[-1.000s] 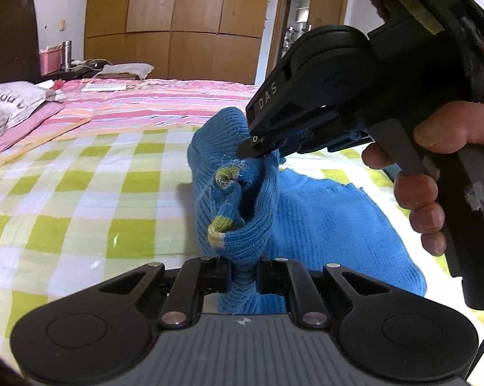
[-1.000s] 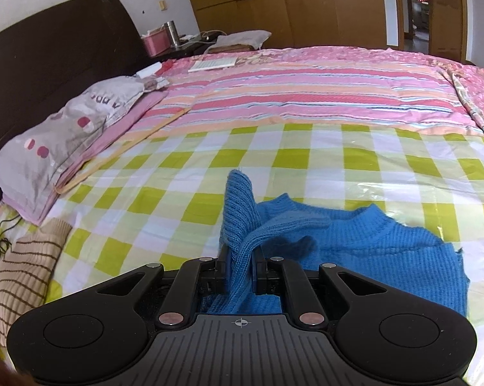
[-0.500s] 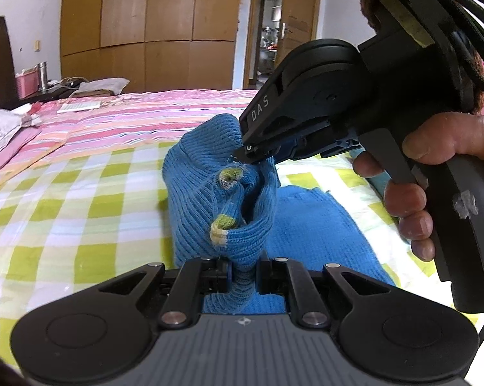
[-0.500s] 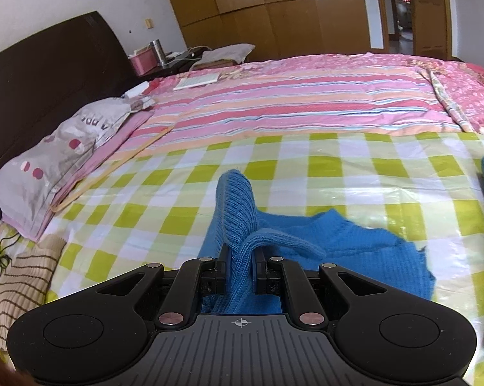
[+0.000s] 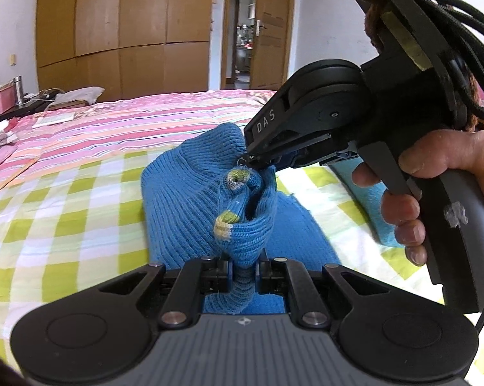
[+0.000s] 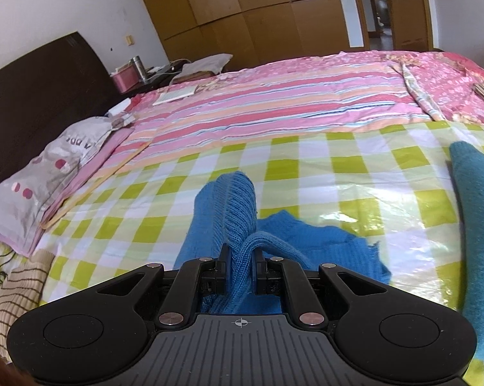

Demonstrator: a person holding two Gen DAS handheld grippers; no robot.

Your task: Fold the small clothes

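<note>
Left wrist: my left gripper (image 5: 244, 271) is clamped on a bunched fold of the blue knit sweater (image 5: 190, 212), lifted off the green-checked sheet (image 5: 58, 212). Just ahead of the jaws, the right gripper (image 5: 253, 160), held by a hand (image 5: 434, 189), pinches the same fold.

Right wrist: right gripper (image 6: 240, 268) jaws closed on ribbed blue knit; the rest lies flat on the sheet beyond. A teal garment (image 6: 476, 218) sits off to the right.

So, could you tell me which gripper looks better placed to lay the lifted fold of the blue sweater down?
Probably neither alone. The left gripper and right gripper are each shut on the lifted edge of the blue knit sweater, close together above the checked sheet, so both should lower together.
</note>
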